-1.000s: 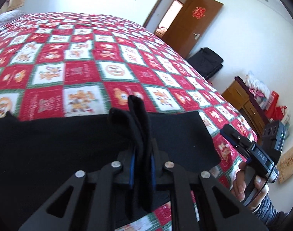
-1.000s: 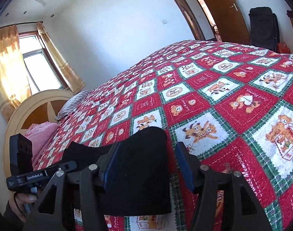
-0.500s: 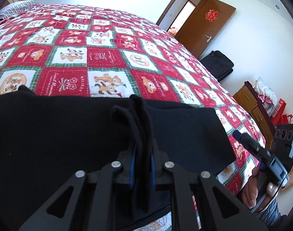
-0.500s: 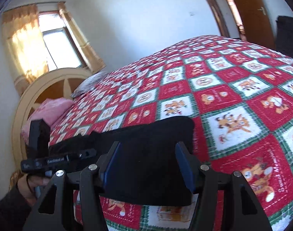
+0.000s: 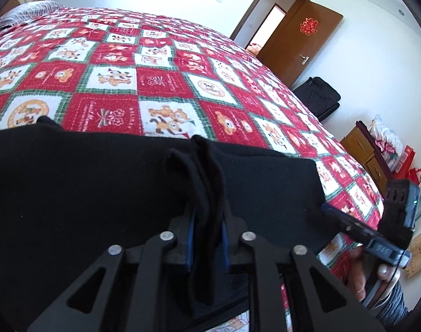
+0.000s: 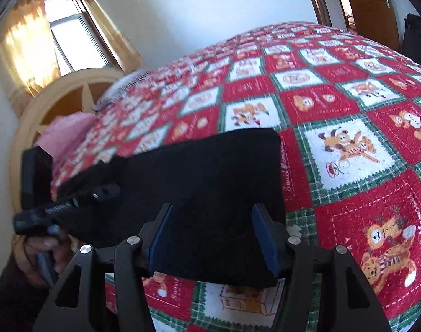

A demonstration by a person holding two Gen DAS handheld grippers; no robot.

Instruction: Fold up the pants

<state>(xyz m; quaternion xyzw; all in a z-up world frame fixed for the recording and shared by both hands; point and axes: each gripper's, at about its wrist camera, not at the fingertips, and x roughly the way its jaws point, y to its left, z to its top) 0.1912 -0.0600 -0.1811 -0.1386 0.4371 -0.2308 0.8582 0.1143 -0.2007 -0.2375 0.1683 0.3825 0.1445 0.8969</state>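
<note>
Currently, black pants [image 5: 99,193] pinched inside left gripper [image 5: 206,221], under right gripper [image 6: 213,238].

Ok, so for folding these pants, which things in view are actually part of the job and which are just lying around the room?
Part of the job:
- black pants
- left gripper, shut on a pinched fold of the pants
- right gripper, open over the pants' end
- bed quilt, the folding surface

Just lying about:
- black suitcase
- pink pillow
- wooden cabinet

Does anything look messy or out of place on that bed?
Nothing much. The black pants lie flat on the quilt, except one bunched ridge pinched upright in the left gripper. The right gripper is open over them.
</note>
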